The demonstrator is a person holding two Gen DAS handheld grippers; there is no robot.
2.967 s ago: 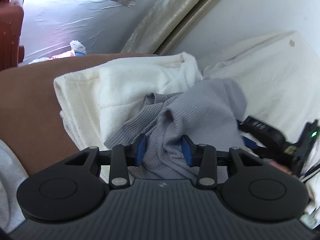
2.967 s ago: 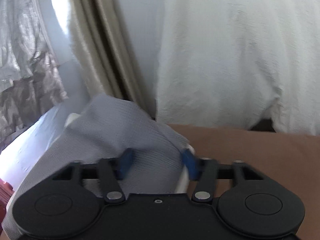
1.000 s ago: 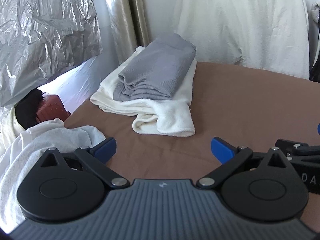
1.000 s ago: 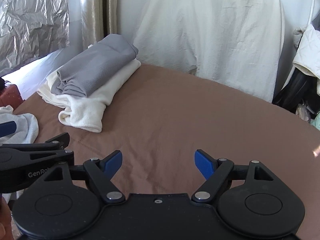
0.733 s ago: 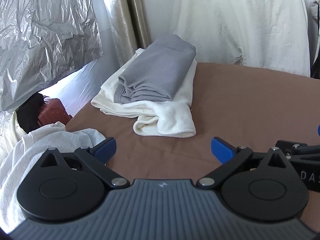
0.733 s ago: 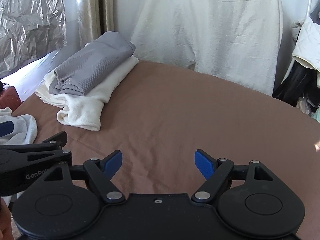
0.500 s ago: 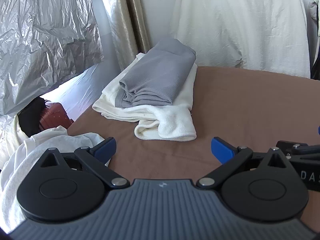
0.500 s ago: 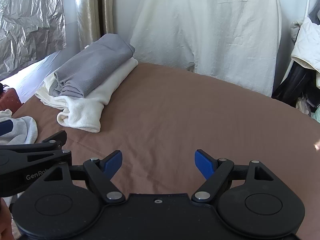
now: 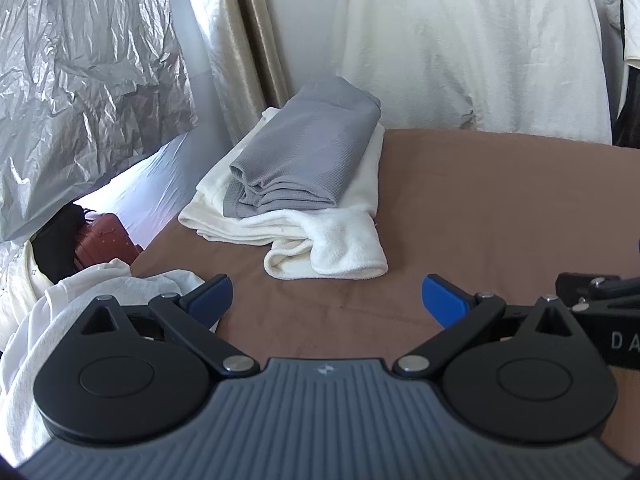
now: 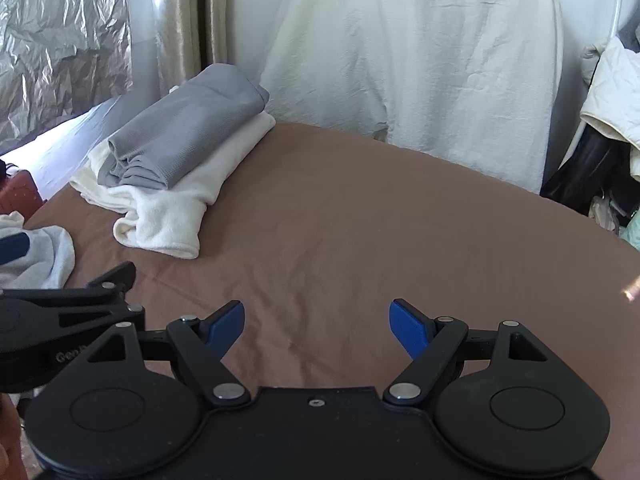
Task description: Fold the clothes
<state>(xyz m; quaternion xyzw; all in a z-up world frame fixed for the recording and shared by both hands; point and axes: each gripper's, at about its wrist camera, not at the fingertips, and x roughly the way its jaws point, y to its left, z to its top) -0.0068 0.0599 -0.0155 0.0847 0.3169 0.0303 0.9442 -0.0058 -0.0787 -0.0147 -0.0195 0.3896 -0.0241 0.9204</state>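
Both wrist cameras look down-forward over the brown bed [image 9: 480, 208], sharing the folded stack [image 10: 180, 160].

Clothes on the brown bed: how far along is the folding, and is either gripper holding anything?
Done: a folded grey top lies on a folded cream garment at the far corner of the bed. In hand: nothing; the left gripper and right gripper are both open. Left: a crumpled white garment at the near edge.

Folded grey garment [image 9: 304, 156] stacked on folded cream garment [image 9: 340, 240], crumpled white garment [image 9: 80, 312] nearby
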